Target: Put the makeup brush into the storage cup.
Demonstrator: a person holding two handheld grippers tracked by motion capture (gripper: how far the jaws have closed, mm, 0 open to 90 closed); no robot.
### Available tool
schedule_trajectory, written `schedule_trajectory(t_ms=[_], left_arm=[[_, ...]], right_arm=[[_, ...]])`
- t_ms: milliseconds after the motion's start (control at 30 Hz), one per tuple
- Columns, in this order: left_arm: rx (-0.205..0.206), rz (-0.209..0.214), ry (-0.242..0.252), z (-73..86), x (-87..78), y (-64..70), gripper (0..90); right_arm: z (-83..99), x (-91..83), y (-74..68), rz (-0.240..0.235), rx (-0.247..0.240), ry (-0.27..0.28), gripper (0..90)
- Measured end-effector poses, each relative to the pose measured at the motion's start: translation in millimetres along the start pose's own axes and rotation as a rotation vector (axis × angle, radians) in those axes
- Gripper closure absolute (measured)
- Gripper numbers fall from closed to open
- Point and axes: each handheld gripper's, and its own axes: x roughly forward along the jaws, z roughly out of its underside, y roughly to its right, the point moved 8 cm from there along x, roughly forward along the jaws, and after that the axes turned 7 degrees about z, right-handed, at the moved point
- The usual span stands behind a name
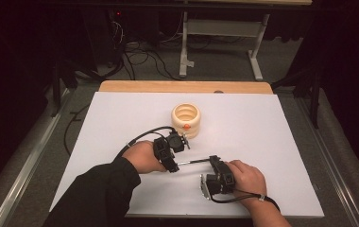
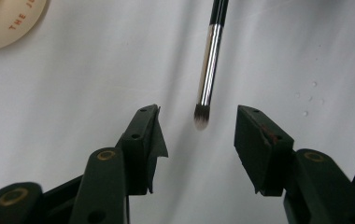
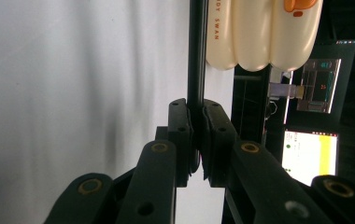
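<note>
White sheet covers the surface, with a cream holder toward its far edge. My right gripper is clamped on a brush by its handle, near the front edge. My left gripper stands wide open around the bristle tip, touching nothing. I judge a handover; next, close on the ferrule.

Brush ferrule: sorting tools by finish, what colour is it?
Shiny silver ferrule, clearest in the left gripper view.

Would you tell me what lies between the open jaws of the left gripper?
The bristle tip of the makeup brush hangs between the left gripper's open jaws, touching neither, over bare white table; the left gripper view shows it.
</note>
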Motion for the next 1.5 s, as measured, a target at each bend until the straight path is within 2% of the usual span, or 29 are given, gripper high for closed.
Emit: schedule_trajectory(t_ms=[267,400,500,733,867,1133,1267,1300,1500], left_arm=[[-0.023,-0.006,0.001,12.2,0.6,-4.6,46.0],[-0.039,-0.006,0.010,16.9,0.3,-6.6,44.0],[-0.049,-0.009,0.013,21.7,1.7,-9.0,42.5],[-0.086,-0.009,0.029,33.4,3.7,-15.6,37.4],[-0.114,-0.010,0.033,39.3,4.9,-19.3,33.7],[-0.179,-0.017,0.021,48.6,10.5,-26.0,18.7],[-0.204,-0.024,0.026,51.8,13.2,-28.9,14.3],[-0.210,-0.025,0.028,52.4,13.8,-29.5,9.2],[-0.267,-0.028,0.085,56.5,13.6,-35.6,1.7]], right_arm=[[1.1,0.5,1.0,-0.001,-0.002,-0.001,85.8],[3.2,-1.2,-1.1,-0.008,0.032,-0.025,85.8],[3.0,-1.1,0.1,-0.006,0.027,-0.019,85.9],[4.5,-1.3,-0.1,-0.009,0.027,-0.028,85.8],[3.5,-0.3,0.8,0.000,0.026,-0.014,85.8],[3.2,-1.0,0.4,-0.005,0.039,-0.016,85.7],[3.3,-1.1,0.4,-0.007,0.037,-0.016,85.7],[3.3,-1.1,0.5,-0.008,0.039,-0.016,85.7],[3.4,-1.3,0.3,-0.009,0.058,-0.016,85.7]])
